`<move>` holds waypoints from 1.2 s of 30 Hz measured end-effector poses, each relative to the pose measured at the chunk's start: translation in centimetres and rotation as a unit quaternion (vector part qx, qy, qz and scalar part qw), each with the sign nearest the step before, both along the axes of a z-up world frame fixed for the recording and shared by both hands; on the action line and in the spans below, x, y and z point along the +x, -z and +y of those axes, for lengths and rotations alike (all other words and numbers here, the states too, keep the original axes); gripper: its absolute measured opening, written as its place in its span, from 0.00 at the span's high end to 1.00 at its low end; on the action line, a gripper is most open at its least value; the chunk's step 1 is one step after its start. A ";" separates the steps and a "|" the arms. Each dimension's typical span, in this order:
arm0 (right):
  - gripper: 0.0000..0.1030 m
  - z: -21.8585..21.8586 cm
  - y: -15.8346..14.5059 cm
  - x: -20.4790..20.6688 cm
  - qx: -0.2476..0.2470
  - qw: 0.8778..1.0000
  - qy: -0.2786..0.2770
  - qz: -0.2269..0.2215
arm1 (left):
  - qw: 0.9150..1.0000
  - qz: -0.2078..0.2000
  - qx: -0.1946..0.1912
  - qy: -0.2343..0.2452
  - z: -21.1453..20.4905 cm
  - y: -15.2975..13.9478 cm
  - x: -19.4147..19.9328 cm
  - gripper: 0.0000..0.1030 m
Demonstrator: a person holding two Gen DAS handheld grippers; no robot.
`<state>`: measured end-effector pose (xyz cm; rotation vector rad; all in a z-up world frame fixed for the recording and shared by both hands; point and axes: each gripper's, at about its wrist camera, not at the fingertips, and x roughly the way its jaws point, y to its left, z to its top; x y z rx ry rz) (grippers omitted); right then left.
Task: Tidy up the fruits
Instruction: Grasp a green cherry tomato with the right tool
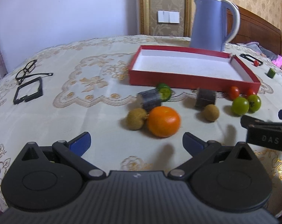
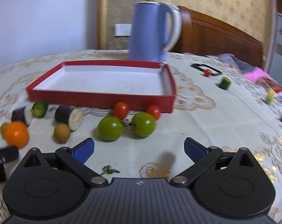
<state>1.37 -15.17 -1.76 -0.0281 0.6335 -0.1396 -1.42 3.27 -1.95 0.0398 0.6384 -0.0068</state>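
An orange (image 1: 163, 121) lies just ahead of my open, empty left gripper (image 1: 136, 143), with a kiwi (image 1: 136, 118) at its left and another kiwi (image 1: 211, 112) to the right. Two green tomatoes (image 2: 110, 128) (image 2: 144, 124) lie just ahead of my open, empty right gripper (image 2: 139, 148), two red tomatoes (image 2: 121, 109) (image 2: 153, 111) behind them. An empty red tray (image 2: 101, 98) with a white inside stands beyond the fruit. It also shows in the left wrist view (image 1: 189, 78). The orange also shows in the right wrist view (image 2: 16, 134).
Eggplant pieces (image 2: 69, 117) and a cucumber piece (image 2: 40, 108) lie before the tray. A blue kettle (image 2: 150, 31) stands behind it. Glasses (image 1: 27, 70) and a black frame (image 1: 28, 93) lie far left. A small red tomato (image 2: 207, 72), cucumber chunk (image 2: 225, 83) and yellow piece (image 2: 270, 94) lie right.
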 end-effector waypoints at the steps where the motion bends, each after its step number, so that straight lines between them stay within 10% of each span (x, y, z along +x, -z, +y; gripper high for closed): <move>1: 0.01 0.0 0.2 0.0 -0.002 1.000 -0.006 0.001 | 1.000 0.001 -0.005 -0.003 0.4 0.0 0.0 0.00; 16: 0.53 0.7 0.4 2.0 0.007 0.998 -0.059 0.001 | 1.000 0.006 -0.023 0.010 1.0 1.2 1.0 0.00; 36: 0.67 0.4 -1.5 2.3 0.032 0.995 -0.082 -0.049 | 0.999 -0.007 -0.040 0.032 0.9 1.5 0.9 0.00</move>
